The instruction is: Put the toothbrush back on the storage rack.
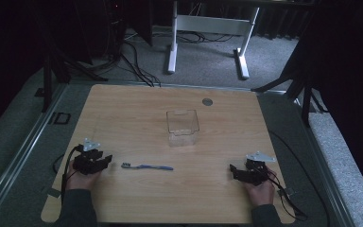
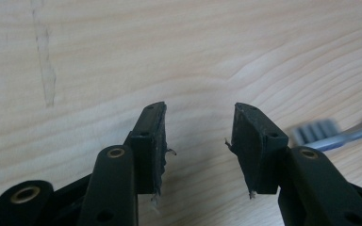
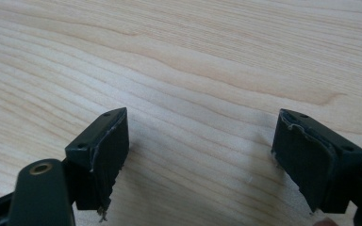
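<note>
Blue toothbrush [image 1: 147, 166]: lies flat on the wooden table [image 1: 137, 198], near the front edge, bristles toward the left gripper
Left gripper [image 1: 105, 161]: just beside the bristle end, jaws parted, nothing between them
Clear box [image 1: 182, 127]: farther back, well apart from the brush
Right gripper [image 1: 232, 170]: well apart, jaws wide, holding nothing
Path: nothing between left gripper and brush

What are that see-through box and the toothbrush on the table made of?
The box looks like clear, glossy hard plastic: the wood grain shows through its walls. The toothbrush seems to be blue plastic with pale bristles; too small to tell more.
</note>
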Motion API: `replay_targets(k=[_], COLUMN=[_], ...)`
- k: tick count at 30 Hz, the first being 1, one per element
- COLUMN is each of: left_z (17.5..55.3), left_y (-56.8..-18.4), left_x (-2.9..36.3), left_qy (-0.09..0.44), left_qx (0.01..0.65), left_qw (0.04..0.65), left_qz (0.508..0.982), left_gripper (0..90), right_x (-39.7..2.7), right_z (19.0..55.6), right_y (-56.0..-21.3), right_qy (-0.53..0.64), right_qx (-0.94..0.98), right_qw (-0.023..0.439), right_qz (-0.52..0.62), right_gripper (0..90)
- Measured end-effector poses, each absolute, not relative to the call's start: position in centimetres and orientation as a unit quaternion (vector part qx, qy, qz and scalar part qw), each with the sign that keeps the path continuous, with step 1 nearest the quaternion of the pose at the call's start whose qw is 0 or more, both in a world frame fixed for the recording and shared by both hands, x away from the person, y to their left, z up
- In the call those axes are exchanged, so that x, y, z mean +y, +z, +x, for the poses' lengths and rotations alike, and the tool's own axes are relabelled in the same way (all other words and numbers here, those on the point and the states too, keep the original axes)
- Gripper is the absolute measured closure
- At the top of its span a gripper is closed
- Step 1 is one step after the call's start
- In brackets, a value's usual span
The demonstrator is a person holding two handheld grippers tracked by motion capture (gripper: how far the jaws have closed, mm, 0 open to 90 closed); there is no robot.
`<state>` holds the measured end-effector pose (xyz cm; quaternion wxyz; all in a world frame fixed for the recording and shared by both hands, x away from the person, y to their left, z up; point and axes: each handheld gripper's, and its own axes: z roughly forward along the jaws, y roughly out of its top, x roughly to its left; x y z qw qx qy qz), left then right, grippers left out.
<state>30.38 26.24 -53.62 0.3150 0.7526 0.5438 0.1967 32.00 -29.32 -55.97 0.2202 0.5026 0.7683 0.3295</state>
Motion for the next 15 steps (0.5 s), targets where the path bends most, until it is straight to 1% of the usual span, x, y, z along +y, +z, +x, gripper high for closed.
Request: replay_targets(k=[7, 15], left_z=[30.5, 31.1], left_y=[-52.1, -49.7], left_x=[26.1, 26.4], left_qy=[0.198, 0.187], left_qx=[0.528, 0.502], left_qw=[0.335, 0.366], left_qz=[0.755, 0.761], left_gripper=[55.6, 57.3], right_x=[-29.4, -29.4], right_z=[32.0, 32.0], right_y=[-56.0, -56.0], right_qy=[0.331, 0.331], right_qx=[0.770, 0.770], right_qw=[0.218, 0.218], right_qz=[0.500, 0.500], right_gripper=[19.2, 19.2])
